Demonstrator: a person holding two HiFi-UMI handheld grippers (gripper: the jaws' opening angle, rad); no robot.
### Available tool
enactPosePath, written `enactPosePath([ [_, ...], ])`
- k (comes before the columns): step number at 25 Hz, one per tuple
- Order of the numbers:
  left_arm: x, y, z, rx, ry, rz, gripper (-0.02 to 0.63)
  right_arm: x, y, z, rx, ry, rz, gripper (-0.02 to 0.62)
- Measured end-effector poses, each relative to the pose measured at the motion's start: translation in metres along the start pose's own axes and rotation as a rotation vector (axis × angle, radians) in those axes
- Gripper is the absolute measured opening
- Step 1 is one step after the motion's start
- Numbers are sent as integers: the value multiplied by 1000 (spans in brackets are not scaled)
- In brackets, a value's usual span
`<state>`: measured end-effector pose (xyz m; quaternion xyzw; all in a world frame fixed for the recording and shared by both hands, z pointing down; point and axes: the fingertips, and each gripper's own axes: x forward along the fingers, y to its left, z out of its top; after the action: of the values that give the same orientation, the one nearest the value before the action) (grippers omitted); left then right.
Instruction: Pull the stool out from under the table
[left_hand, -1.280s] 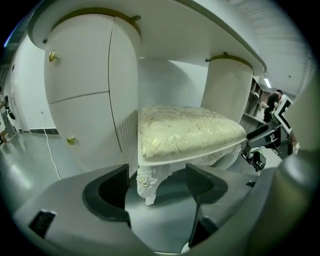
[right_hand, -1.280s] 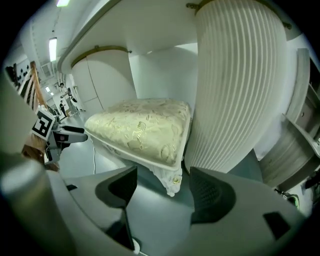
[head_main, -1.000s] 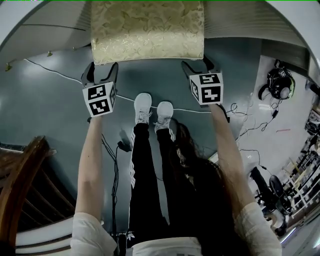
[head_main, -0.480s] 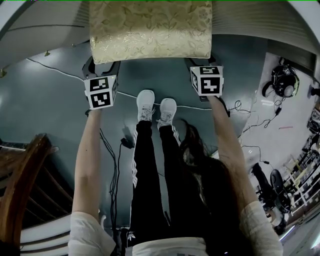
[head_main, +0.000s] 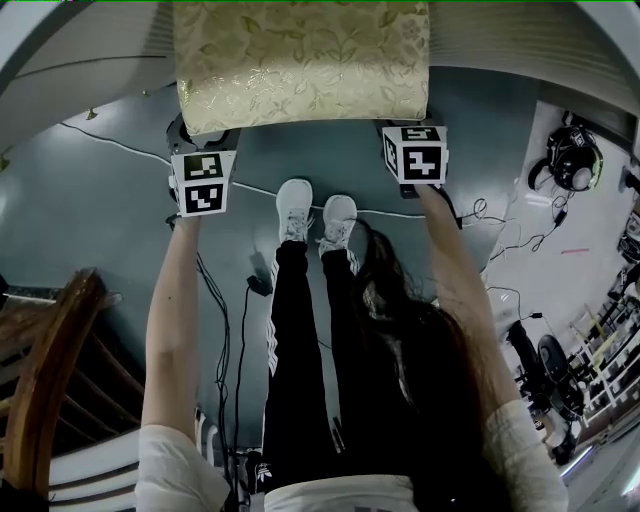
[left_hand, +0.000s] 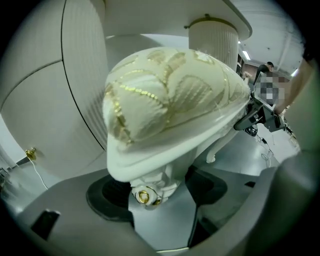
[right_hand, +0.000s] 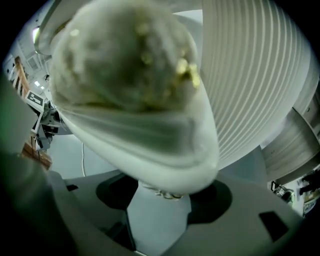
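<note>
The stool (head_main: 300, 60), with a gold leaf-patterned cushion and white carved legs, stands at the top of the head view, partly under the white table (head_main: 80, 70). My left gripper (head_main: 196, 138) is at its near left corner, and my right gripper (head_main: 402, 126) is at its near right corner. In the left gripper view the jaws close around a white leg with a gold rosette (left_hand: 142, 196), under the cushion (left_hand: 170, 100). The right gripper view is similar: the stool's leg top (right_hand: 167, 192) sits between the dark pads (right_hand: 212, 197). The fingertips are hidden under the cushion in the head view.
A dark wooden chair (head_main: 45, 380) stands at the lower left. Cables (head_main: 225, 330) trail over the grey floor, and the person's white shoes (head_main: 315, 215) are just behind the stool. Headsets (head_main: 570, 160) and gear (head_main: 560, 375) lie to the right. A fluted white table pedestal (left_hand: 212, 40) rises behind the stool.
More of the cushion shows now and it looks wider: the stool has come out towards the person. Both grippers have stayed at its near corners.
</note>
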<state>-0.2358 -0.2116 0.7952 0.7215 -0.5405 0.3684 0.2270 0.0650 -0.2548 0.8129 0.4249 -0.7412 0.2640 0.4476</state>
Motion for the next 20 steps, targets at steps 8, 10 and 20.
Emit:
enactPosePath([
  [8,0,0,-1,-32,-22,-36,328,1,-1,-2,-28,12,-2,291],
  [10,2,-2,-2,-57,-16,-67,328,1,-2,-2,-32,12,-12,285],
  [20,6,-2,-7,-59,11,-111,328,3,-1,-5,-45,18,-31,272],
])
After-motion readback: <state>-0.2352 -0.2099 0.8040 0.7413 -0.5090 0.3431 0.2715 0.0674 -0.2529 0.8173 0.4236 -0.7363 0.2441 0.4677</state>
